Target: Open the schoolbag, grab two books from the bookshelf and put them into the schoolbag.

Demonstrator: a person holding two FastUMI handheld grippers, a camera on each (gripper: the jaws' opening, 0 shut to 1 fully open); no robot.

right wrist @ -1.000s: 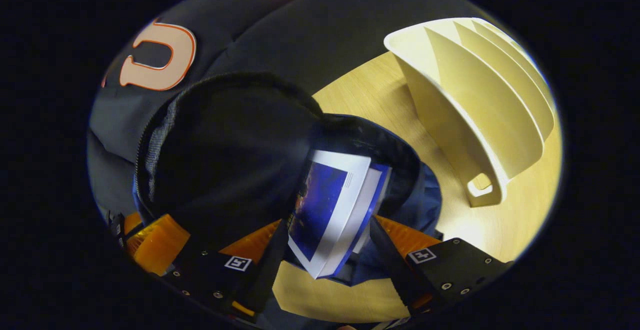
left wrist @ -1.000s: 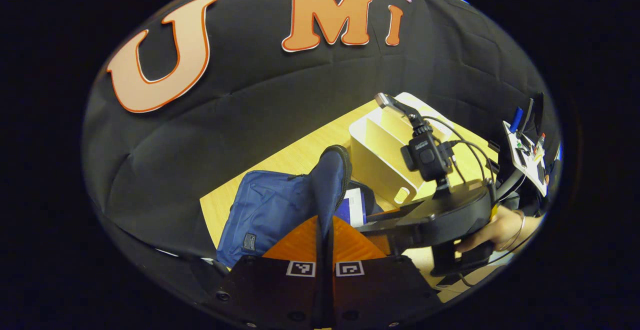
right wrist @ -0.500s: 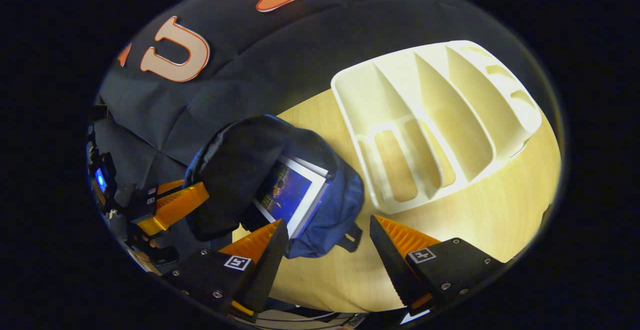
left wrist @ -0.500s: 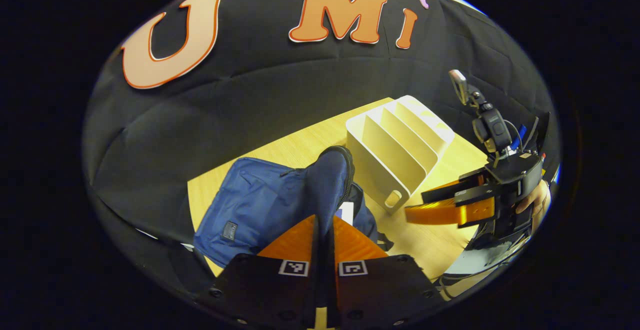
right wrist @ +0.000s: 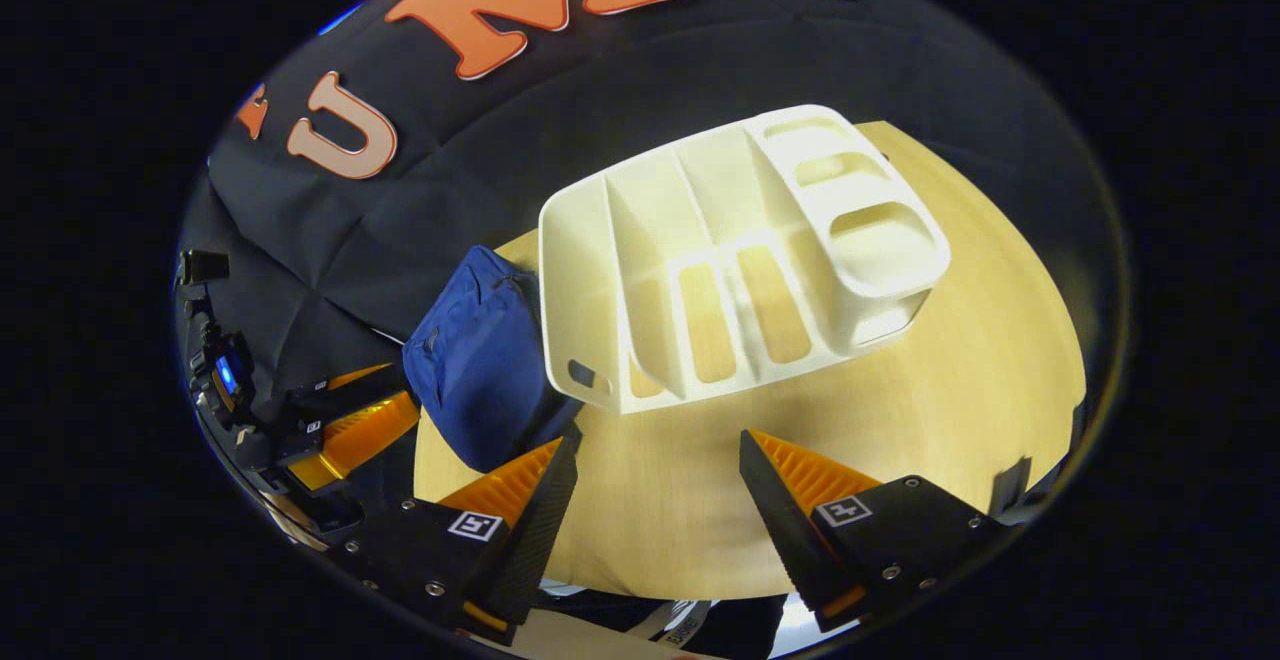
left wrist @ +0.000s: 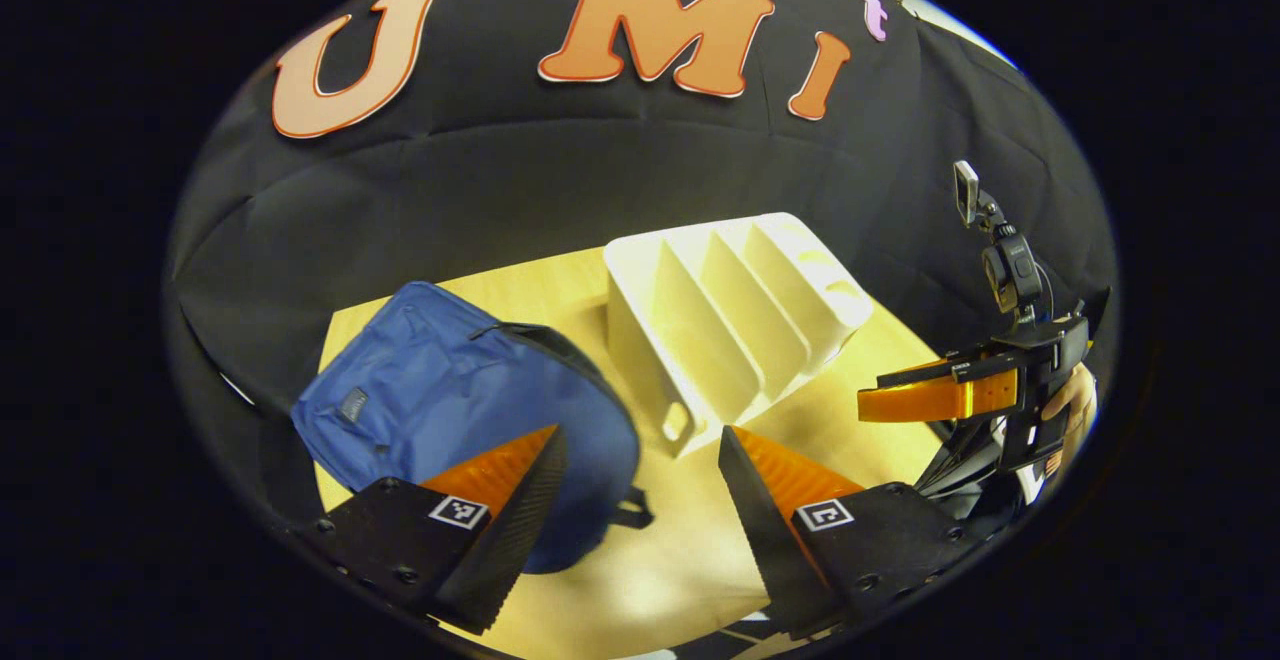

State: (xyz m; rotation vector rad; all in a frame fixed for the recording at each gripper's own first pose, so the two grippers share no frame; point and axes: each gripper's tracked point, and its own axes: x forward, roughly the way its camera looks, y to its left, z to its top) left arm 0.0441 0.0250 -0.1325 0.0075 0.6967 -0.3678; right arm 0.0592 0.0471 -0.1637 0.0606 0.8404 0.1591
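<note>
Ok so in the left gripper view I'm looking at the left gripper [left wrist: 640, 450] hovering over the near edge of the wooden table [left wrist: 870, 405], jaws spread wide with nothing between them. The blue schoolbag [left wrist: 450, 410] is lying flat on the left part of the table, partly behind my left finger, and I can't tell from here whether its flap is zipped. The cream bookshelf [left wrist: 730, 325] is sitting just right of the bag, slots looking empty, a small gap of table between them. Far right I'm seeing the right gripper [left wrist: 905, 402] hanging off the table's right edge, a hand [left wrist: 1070, 400] wrapped around its grip; I can't tell how its jaws are standing from this angle. Switching to the right gripper view, that gripper [right wrist: 660, 460] is hanging over the near side of the table [right wrist: 960, 340] with its jaws wide apart and gripping nothing. The bookshelf [right wrist: 730, 250] is sitting mid-table with bare dividers, the schoolbag [right wrist: 480, 360] is resting right against its left side, and the left gripper [right wrist: 355, 415] is floating at the far left beside the bag.
</note>
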